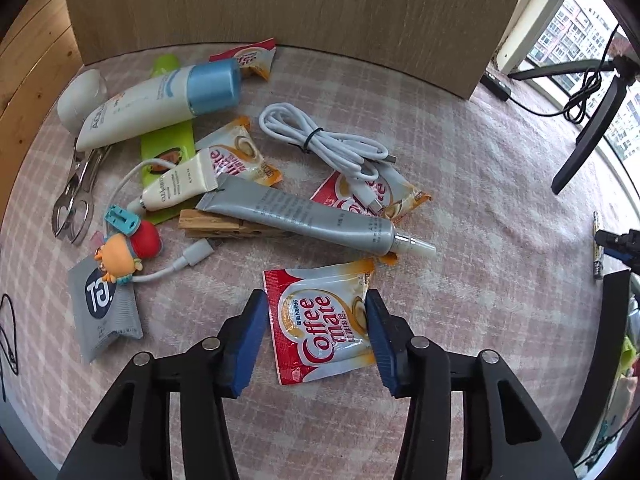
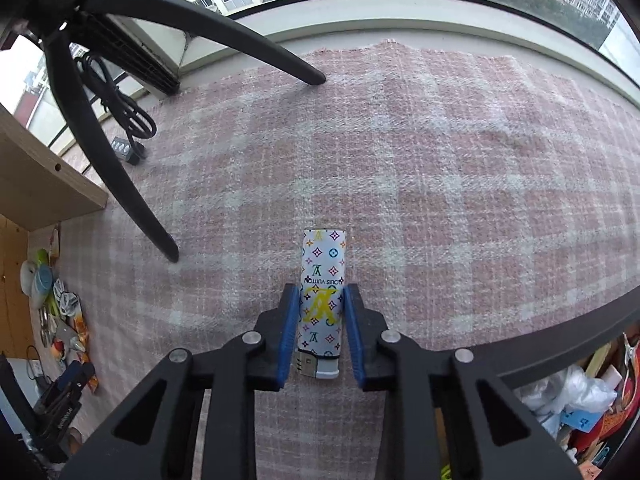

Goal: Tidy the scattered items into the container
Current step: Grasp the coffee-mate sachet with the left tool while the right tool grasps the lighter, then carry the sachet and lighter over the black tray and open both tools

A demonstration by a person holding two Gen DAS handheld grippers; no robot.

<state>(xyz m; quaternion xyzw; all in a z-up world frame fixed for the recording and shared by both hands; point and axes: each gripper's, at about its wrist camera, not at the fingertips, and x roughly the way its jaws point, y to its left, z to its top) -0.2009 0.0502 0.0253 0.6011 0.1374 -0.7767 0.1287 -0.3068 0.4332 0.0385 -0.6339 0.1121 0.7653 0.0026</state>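
Note:
A red and white Coffee mate sachet (image 1: 320,320) lies flat on the pink checked cloth (image 1: 480,200). My left gripper (image 1: 316,298) straddles it, open, with the blue pads at the sachet's two side edges. Behind it lies a scatter: a grey tube (image 1: 304,216), a coiled white cable (image 1: 320,140), a white bottle with a blue cap (image 1: 160,100), a wooden clothespin (image 1: 224,228), a small cream tube (image 1: 180,184), a toy figure (image 1: 128,252) and more sachets. In the right wrist view a white patterned lighter (image 2: 324,256) lies on the cloth, and my right gripper (image 2: 321,292) is shut on its sides.
A wooden panel (image 1: 280,8) stands behind the scatter. Black tripod legs (image 2: 120,160) rest on the cloth at the left of the right wrist view. The table's dark edge (image 2: 560,344) runs close to the right of the lighter. A battery (image 1: 597,248) lies at the far right.

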